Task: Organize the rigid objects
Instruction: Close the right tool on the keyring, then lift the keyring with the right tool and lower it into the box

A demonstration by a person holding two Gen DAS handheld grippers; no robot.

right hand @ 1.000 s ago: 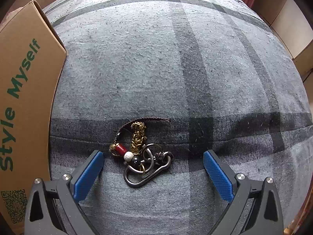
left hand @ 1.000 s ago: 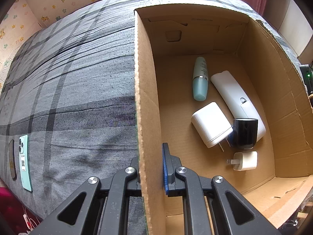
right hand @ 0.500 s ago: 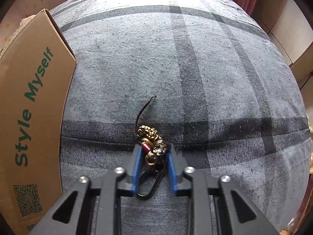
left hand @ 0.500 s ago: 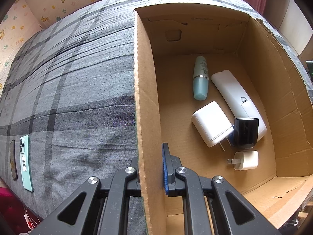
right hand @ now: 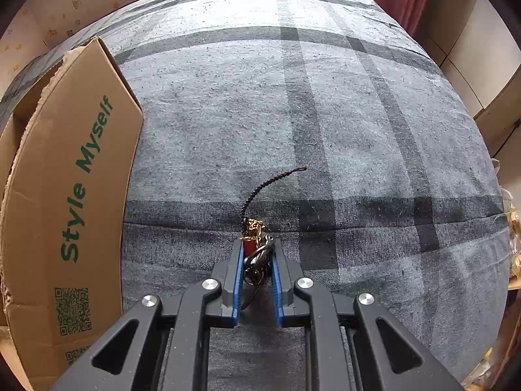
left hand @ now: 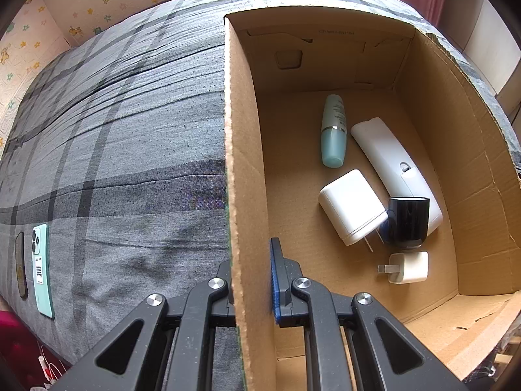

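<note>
**Keychain pinched by the right gripper, box wall clamped by the left**

Left wrist view: nothing differs from a second ago. The left gripper (left hand: 250, 280) is pressed together on the near side wall of the cardboard box (left hand: 241, 150), one finger outside against the grey plaid bedcover (left hand: 130, 137), the other inside. On the box floor lie a pale teal bottle (left hand: 332, 130), a long white device (left hand: 390, 163) beside it, a large white plug adapter (left hand: 351, 210), a black cylinder (left hand: 407, 223) touching both the adapter's prongs and the white device, and a small cream plug (left hand: 407, 267) just below the cylinder. Two phones (left hand: 40, 267) lie on the bedcover at the far left edge, well apart from the box.

Right wrist view: a second ago the keychain (right hand: 255, 251) lay flat on the bedcover between widely spread fingers; the jaws have since closed and the right gripper (right hand: 255, 260) now pinches it. The carabiner ring, red bead and gold charm sit between the blue pads (right hand: 239, 270), and the black braided cord (right hand: 270, 185) curls away from the fingertips. The box, printed "Style Myself", stands to the left, apart from the keychain.
</note>
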